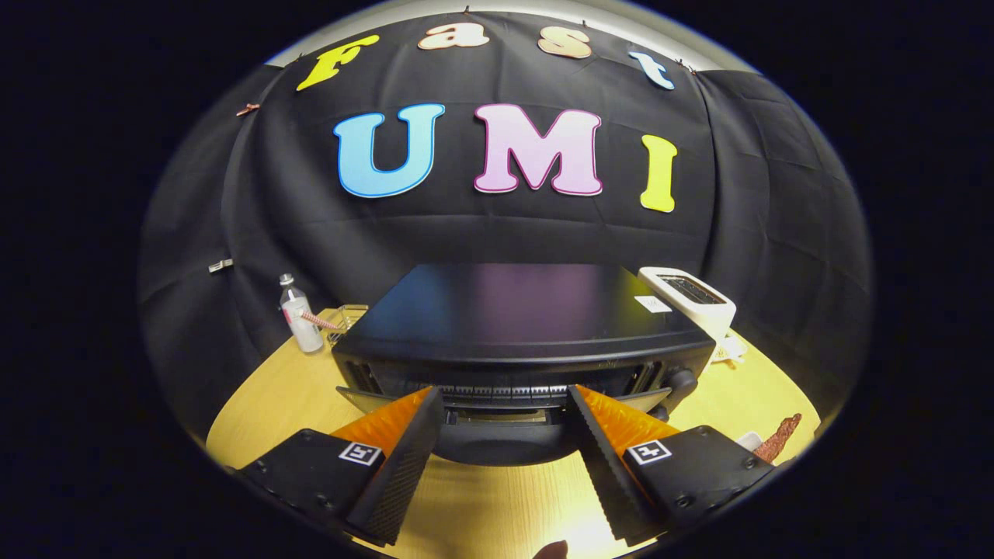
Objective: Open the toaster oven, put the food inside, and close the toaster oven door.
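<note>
The black toaster oven [512, 310] stands on the wooden table [272, 396], just ahead of my fingers and seen from above its front. Its door [497, 446] is tilted outward, and the door's dark rounded front edge lies between my two fingers. My gripper [505, 394] is open, with the fingers spread wide on either side of the door and pressing on nothing. A reddish-brown strip of food [780, 439] lies on the table to the right of my right finger, beside a small white object [749, 440].
A white pop-up toaster [691, 299] stands behind the oven's right corner. Left of the oven are a clear plastic bottle [299, 314] and a small clear container [347, 317]. Bare wood stretches beneath my fingers.
</note>
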Available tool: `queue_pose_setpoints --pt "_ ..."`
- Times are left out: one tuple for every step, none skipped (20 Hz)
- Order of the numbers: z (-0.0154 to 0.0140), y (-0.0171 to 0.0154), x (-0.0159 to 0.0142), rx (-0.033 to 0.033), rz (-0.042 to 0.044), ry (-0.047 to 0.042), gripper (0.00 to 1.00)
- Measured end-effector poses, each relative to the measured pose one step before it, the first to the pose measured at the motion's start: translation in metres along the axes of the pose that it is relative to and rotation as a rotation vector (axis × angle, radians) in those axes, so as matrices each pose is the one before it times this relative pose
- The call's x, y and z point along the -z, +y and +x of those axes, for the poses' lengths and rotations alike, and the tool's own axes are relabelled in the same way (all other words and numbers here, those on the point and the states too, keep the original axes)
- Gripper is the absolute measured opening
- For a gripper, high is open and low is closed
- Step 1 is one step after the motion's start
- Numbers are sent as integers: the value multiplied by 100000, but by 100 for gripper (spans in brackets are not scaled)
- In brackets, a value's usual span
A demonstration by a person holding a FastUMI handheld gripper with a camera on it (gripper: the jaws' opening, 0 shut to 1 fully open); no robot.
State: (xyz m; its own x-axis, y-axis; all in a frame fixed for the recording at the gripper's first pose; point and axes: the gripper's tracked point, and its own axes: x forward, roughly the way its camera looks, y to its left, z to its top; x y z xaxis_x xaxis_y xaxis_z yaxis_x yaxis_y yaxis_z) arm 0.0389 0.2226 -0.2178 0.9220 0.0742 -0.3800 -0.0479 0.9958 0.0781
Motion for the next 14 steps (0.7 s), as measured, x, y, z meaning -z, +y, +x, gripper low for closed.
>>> queue_pose_setpoints --pt "-617 -62 614 -27 -337 834 98" --pt "-541 18 311 51 -200 -288 98" --pt "-433 -7 590 57 22 849 98" --pt "-346 -39 557 65 280 913 98" --pt "-438 6 607 103 8 1488 99" --pt "-481 4 605 -3 -239 1114 98" --pt "-323 25 610 -58 -585 1337 98" --pt "-149 9 486 1 -206 750 98" --pt "-353 -104 443 4 6 924 98" --pt "-188 5 470 43 -113 710 98" --pt "-241 55 619 32 -498 1263 98" --pt "-155 24 638 -54 -585 1248 98" --pt "-185 5 805 -89 -424 1832 98" --pt "-55 -7 981 -121 -164 2090 98"
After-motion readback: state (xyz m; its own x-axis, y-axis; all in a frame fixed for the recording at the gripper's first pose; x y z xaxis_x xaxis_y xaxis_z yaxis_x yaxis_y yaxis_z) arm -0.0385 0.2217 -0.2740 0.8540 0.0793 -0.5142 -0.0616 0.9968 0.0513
